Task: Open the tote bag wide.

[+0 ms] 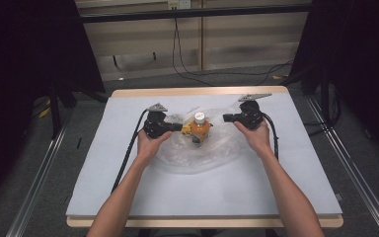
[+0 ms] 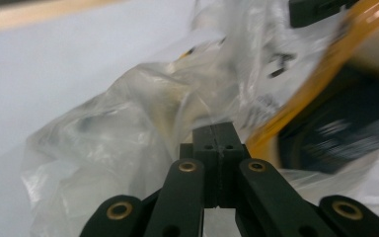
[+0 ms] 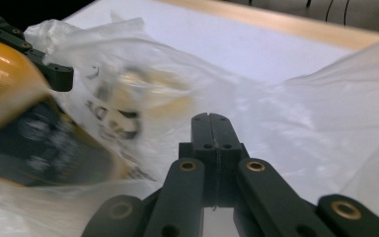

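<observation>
The bottle (image 1: pixel 200 129) stands upright, cap up, mid-table inside the clear bag (image 1: pixel 197 148), the bag's only contents that I can see. My left gripper (image 1: pixel 177 127) and right gripper (image 1: pixel 227 118) flank it; each has its jaws pressed together, apparently pinching bag film. Beyond lies bare table (image 1: pixel 128 103).

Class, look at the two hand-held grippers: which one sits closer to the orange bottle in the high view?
The left hand-held gripper: its tips reach the orange bottle, while the right hand-held gripper stops short, leaving a gap.
</observation>
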The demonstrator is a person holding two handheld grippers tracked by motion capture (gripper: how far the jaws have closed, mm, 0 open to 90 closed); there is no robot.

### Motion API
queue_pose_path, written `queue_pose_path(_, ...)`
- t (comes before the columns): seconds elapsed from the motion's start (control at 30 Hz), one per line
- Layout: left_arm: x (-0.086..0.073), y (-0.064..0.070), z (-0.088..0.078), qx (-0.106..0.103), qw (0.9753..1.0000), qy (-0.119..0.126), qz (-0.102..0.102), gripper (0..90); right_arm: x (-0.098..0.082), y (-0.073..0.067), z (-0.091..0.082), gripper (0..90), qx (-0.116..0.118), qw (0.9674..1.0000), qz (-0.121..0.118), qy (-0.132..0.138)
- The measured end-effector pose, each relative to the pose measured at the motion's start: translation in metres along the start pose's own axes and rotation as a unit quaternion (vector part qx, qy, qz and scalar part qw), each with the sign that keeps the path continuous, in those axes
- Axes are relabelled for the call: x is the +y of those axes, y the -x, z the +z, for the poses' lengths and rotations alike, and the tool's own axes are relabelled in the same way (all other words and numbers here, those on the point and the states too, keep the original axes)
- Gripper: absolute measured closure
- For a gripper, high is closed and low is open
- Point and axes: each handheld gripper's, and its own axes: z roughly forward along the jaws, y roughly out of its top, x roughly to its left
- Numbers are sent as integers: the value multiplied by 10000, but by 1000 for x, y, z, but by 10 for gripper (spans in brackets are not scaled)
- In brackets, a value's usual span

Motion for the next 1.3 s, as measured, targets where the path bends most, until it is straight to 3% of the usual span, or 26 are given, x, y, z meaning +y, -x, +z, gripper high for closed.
queue_pose_path(0.07,-9,-5,8,91,9996,-272,-13,900,-7,6,9,900,-34,9999,50,-152)
queue_pose_path(0.13,-18,-10,9,67,9993,-357,-115,900,-13,9,16,900,-41,9995,67,-319)
queue_pose_path(0.2,-26,-13,7,188,9986,-496,5,900,-18,12,21,900,-73,9987,44,-501)
queue_pose_path(0.27,-32,-17,2,203,9987,-466,-51,900,-24,15,23,900,-93,9979,73,-629)
queue_pose_path(0.47,-41,-21,-13,277,9983,-503,79,900,-42,26,18,900,-173,9965,262,-771)
queue_pose_path(0.5,-43,-22,-16,250,9983,-518,50,900,-46,29,16,900,-91,9972,333,-667)
queue_pose_path(0.6,-46,-22,-23,245,9981,-555,98,900,-52,35,7,900,-150,9971,476,-579)
queue_pose_path(0.7,-52,-23,-30,240,9984,-517,73,900,-56,40,-2,900,-258,9971,375,-604)
queue_pose_path(0.8,-56,-26,-33,168,9989,-426,-48,900,-60,44,-9,900,-308,9970,432,-571)
queue_pose_path(0.97,-55,-23,-36,241,9987,-447,-84,900,-61,42,-13,900,-441,9966,395,-575)
queue_pose_path(1.13,-43,-17,-48,219,9993,-302,41,900,-53,33,-19,900,-127,9986,256,-435)
queue_pose_path(1.3,-38,-13,-66,103,9998,-144,44,900,-40,20,-31,900,53,9995,149,-258)
